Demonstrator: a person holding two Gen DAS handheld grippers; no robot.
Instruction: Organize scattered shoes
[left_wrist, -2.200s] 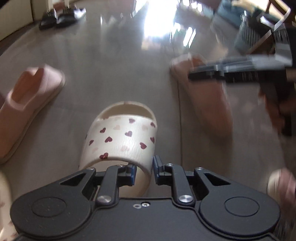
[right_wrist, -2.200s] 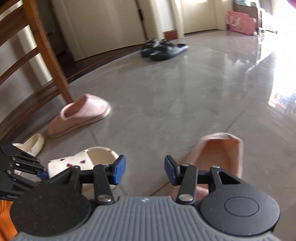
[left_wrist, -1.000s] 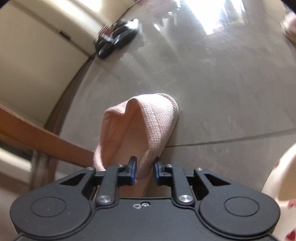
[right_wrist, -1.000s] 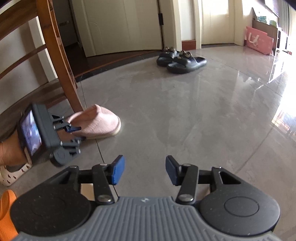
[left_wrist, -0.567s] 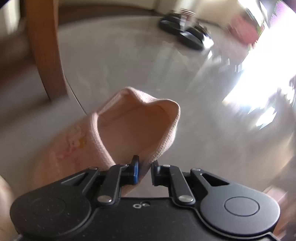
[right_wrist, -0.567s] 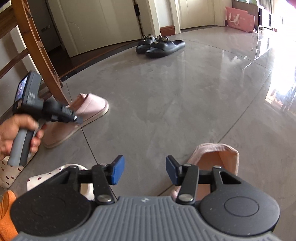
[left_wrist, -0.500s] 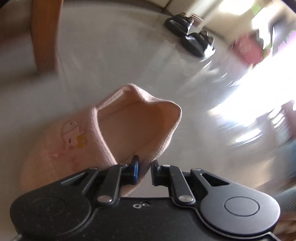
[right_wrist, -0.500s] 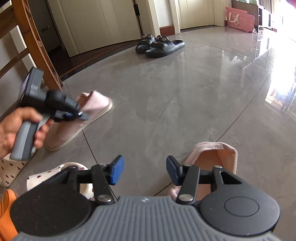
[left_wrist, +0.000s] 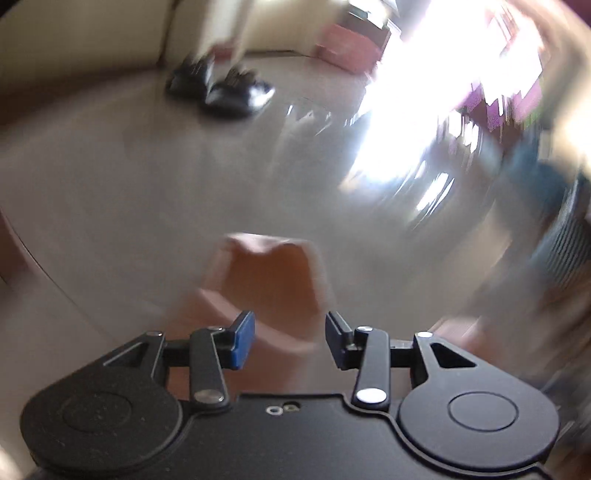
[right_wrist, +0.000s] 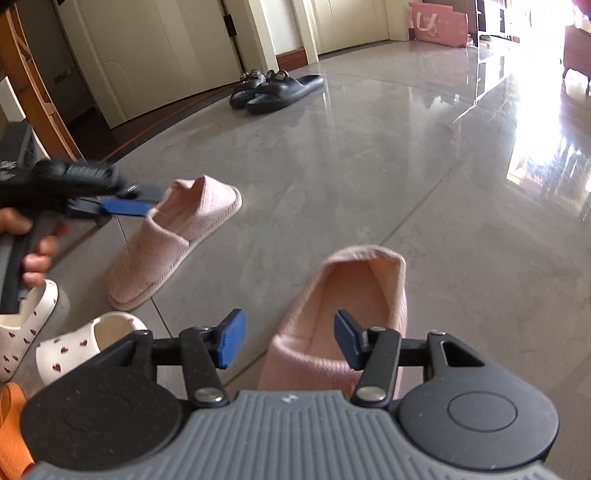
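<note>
In the right wrist view, two pink slippers lie on the grey floor. One slipper (right_wrist: 177, 236) is at the left and the other (right_wrist: 354, 295) is just ahead of my right gripper (right_wrist: 290, 341). That gripper is open and hovers over the near slipper with its pads off it. My left gripper (right_wrist: 127, 201), held by a hand (right_wrist: 37, 251), is at the heel of the left slipper. In the blurred left wrist view its jaws are opening. The pink slipper (left_wrist: 273, 280) sits between and ahead of the left gripper (left_wrist: 290, 339), free of the pads.
Two white slippers with red hearts (right_wrist: 85, 343) lie at the lower left, beside an orange object (right_wrist: 11, 424). A pair of black sandals (right_wrist: 273, 88) stands far back near the doors. A wooden chair leg (right_wrist: 33, 85) rises at the left. A pink bag (right_wrist: 439, 18) is at the far wall.
My left gripper carried the pink slipper away from the chair leg, then spread its jaws and let it go on the floor. My right gripper moved closer over the other pink slipper.
</note>
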